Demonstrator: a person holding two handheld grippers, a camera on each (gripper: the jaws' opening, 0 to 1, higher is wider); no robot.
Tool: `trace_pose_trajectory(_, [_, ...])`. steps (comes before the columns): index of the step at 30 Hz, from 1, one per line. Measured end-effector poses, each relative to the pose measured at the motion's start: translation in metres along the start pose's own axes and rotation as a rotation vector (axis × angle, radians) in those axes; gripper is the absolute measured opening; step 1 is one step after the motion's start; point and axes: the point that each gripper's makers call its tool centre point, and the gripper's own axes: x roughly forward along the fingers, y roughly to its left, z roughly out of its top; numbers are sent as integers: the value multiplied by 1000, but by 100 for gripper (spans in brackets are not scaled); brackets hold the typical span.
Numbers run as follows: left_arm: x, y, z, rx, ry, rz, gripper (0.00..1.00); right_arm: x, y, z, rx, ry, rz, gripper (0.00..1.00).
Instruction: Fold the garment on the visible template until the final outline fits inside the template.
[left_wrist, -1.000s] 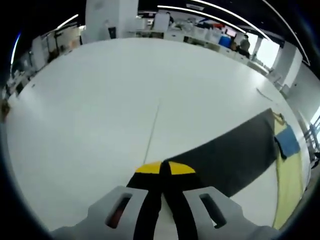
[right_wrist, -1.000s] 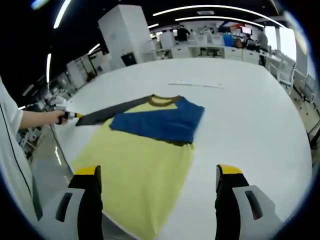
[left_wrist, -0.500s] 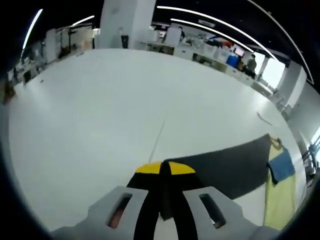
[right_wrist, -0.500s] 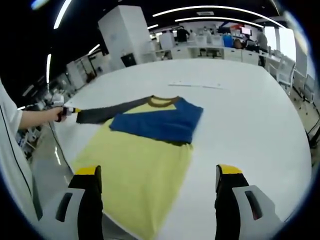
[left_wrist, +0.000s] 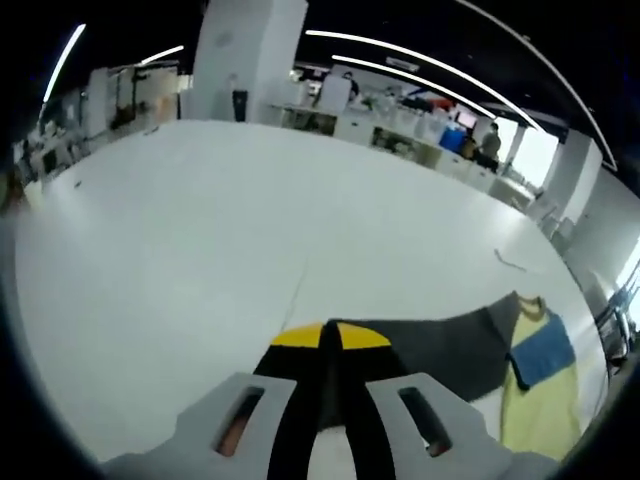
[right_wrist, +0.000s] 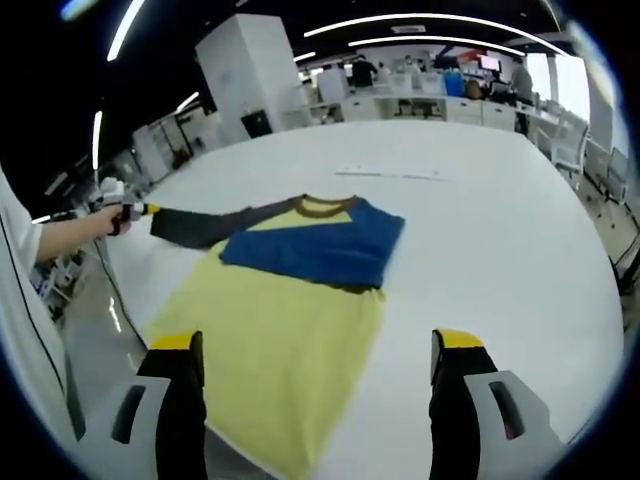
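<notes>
The yellow shirt (right_wrist: 280, 340) hem runs past the table (right_wrist: 500, 240) edge.

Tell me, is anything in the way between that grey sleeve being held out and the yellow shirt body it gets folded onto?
Nothing visible. The left gripper is shut on the grey sleeve, and only bare white table lies beside it. The blue sleeve already lies folded across the yellow shirt body; the right gripper hangs open above the hem.

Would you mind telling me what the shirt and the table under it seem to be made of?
The yellow shirt with a folded blue sleeve looks like soft matte knit fabric, probably cotton: it lies limp and flat, and its dark grey sleeve drapes from the left gripper, shut on it. The wide white table looks like a hard, smooth laminate or painted board with a faint sheen; which one is unclear.
</notes>
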Motion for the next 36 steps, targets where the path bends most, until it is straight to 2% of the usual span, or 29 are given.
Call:
trace_pose_trajectory(3, [-6, -11, 8, -13, -12, -22, 0, -2, -1, 0, 5, -5, -2, 93])
trace_pose_trajectory(12, [-28, -52, 39, 27, -73, -91, 0, -3, 1, 0, 5, -11, 1, 93])
trace_pose_trajectory(19, [-46, -102, 57, 170, -102, -167, 0, -6, 1, 1, 9, -22, 3, 93])
trace_pose_trajectory(24, [-60, -135, 68, 204, -125, -232, 0, -8, 0, 1, 10, -26, 3, 93])
trace_pose_trajectory(30, [-69, -156, 74, 209, -133, -274, 0, -12, 0, 1, 15, -36, -2, 92])
trace_pose_trajectory(36, [-76, -167, 76, 206, -136, -299, 0, -15, -1, 1, 30, -54, -5, 92])
